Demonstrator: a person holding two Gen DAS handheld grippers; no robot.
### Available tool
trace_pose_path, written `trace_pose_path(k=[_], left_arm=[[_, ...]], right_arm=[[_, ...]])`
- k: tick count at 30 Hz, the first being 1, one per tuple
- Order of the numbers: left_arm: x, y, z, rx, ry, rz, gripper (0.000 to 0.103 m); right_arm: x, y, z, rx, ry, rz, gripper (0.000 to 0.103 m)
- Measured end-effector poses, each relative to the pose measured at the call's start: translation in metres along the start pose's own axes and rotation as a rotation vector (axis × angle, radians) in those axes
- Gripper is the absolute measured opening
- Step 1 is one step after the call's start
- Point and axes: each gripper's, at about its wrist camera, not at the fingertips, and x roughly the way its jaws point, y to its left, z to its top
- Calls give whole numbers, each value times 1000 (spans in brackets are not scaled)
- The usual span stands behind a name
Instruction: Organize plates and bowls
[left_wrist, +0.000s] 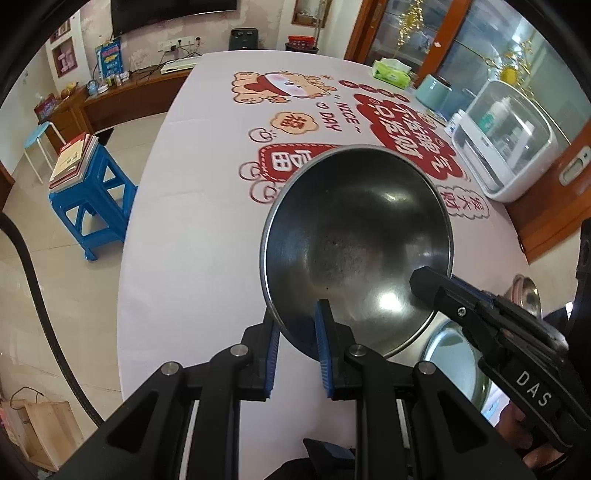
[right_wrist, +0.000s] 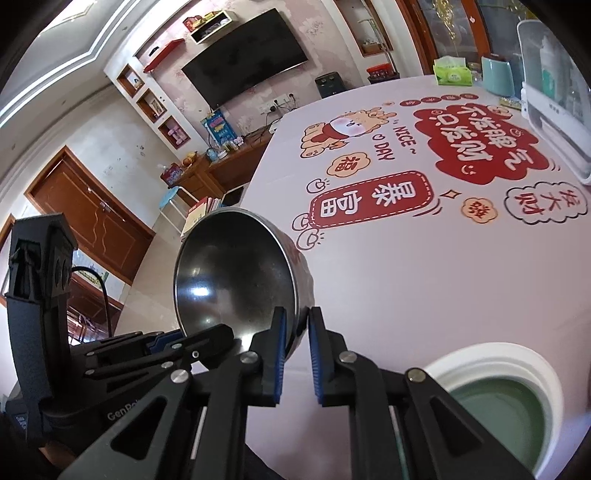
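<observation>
Above the desk (left_wrist: 192, 258): steel bowl (left_wrist: 356, 240) held tilted by both tools.
Left hand-held gripper (left_wrist: 297, 325) and right hand-held gripper (right_wrist: 295, 325) each clamp its rim, sharing the load for stacking.

The left gripper (left_wrist: 298, 338) reaches forward with its blue-padded fingers (left_wrist: 323, 347) drawn close together, one on each side of a steel bowl's (left_wrist: 354, 243) rim, pinching it. The right gripper (right_wrist: 295, 350) does the same from the opposite side, its pads (right_wrist: 279, 354) nearly parallel and clamped on the same rim. In the left wrist view the right gripper (left_wrist: 424, 286) enters from the lower right, angled up and leftward. Both hold the bowl tilted above the tabletop (left_wrist: 207, 221).
</observation>
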Motion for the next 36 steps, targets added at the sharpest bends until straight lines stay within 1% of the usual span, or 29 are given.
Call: trace_pose_path(k=[5, 13, 18, 23, 36], left_arm=[[-5, -25, -15, 12, 8, -14, 17], [-7, -74, -35, 38, 29, -33, 17], [-9, -111, -44, 58, 33, -44, 18], [-8, -151, -54, 77, 38, -71, 17], [2, -253, -67, 154, 57, -131, 17]], right_arm=[[-19, -11, -11, -26, 8, -23, 12], [-55, -45, -28, -37, 15, -46, 12], [-81, -69, -35, -39, 12, -57, 12], [-108, -94, -40, -62, 6, -94, 12], [-170, -168, -52, -57, -1, -184, 12]])
